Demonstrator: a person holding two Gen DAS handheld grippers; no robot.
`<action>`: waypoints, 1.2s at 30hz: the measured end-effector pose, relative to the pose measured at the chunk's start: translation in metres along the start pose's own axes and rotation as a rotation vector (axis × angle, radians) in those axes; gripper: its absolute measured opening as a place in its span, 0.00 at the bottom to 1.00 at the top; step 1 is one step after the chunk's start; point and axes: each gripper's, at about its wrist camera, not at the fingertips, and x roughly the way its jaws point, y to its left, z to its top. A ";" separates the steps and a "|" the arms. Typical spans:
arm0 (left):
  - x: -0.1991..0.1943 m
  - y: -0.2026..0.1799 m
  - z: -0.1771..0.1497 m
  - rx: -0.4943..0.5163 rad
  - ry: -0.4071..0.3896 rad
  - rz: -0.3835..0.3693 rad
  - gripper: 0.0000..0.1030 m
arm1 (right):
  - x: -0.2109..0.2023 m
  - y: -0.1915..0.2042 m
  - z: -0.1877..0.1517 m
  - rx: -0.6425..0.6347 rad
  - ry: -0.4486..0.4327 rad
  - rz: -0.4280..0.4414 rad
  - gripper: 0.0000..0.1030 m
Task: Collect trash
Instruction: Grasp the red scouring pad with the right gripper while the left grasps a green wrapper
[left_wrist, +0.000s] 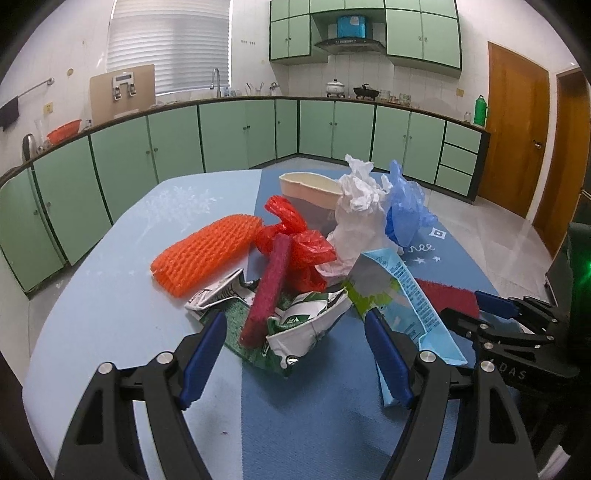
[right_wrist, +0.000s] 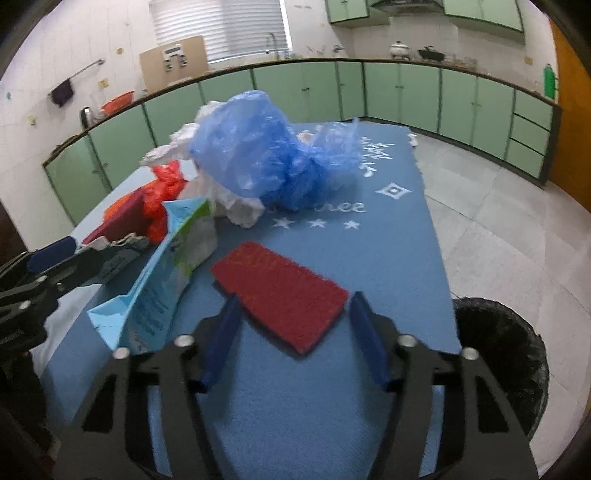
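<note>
The red scouring pad (right_wrist: 279, 300) lies flat on the table's blue mat (right_wrist: 388, 258), its near corner between the right gripper (right_wrist: 293, 341) jaws, partly open, gripping nothing. Best: dip lower, pinch that corner, swing to the bin (right_wrist: 517, 354) at three o'clock. Left gripper (left_wrist: 295, 354) gapes wide, straddling the crumpled green-and-white wrapper (left_wrist: 303, 328), empty.
</note>
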 end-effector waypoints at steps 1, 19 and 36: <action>0.000 0.000 0.000 0.000 0.001 0.001 0.73 | 0.000 0.001 -0.001 -0.005 -0.002 -0.003 0.53; -0.002 -0.010 -0.006 0.024 0.027 -0.022 0.38 | -0.041 -0.009 -0.001 0.051 -0.068 -0.036 0.48; -0.038 -0.019 0.015 0.011 -0.103 -0.070 0.22 | -0.069 -0.011 0.016 0.062 -0.155 -0.026 0.48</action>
